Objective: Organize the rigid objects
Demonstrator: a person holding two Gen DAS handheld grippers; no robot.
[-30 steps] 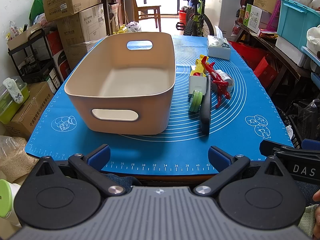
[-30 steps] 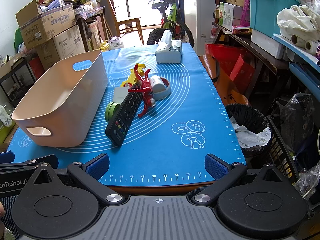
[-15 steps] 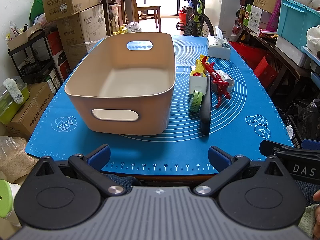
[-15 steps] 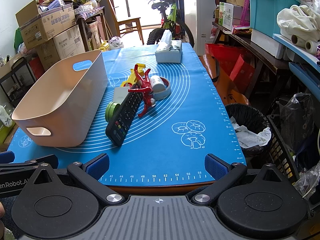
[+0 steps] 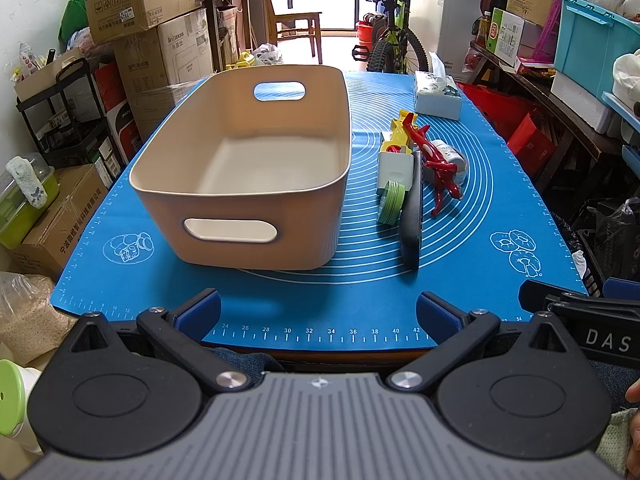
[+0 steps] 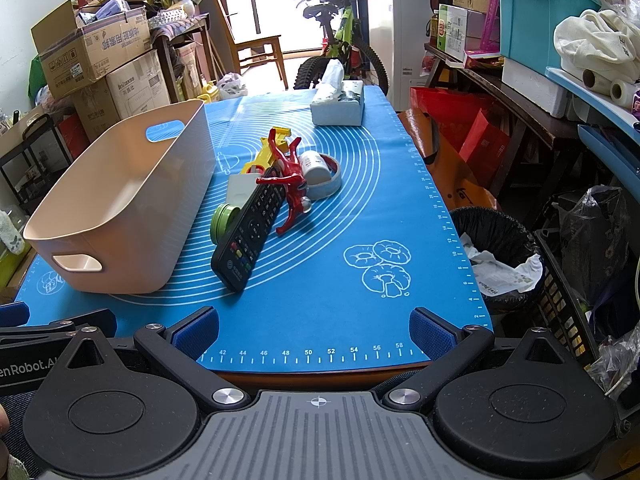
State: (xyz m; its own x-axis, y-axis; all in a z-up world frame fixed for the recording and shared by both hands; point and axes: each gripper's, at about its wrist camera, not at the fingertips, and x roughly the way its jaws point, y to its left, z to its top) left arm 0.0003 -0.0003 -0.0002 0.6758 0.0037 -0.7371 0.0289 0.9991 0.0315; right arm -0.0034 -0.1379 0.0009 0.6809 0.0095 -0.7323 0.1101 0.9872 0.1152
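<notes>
Black remote point(image 6: 251, 232) lies lengthwise beside the beige bin point(image 6: 120, 200), pointing away.

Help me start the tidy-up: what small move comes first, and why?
Probably reach the right gripper, open and empty, toward the remote. It lies nearest in the pile, partly on top of other items, and the bin beside it is empty.

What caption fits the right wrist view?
Open right gripper facing empty beige bin and cluttered remote on blue mat.
</notes>
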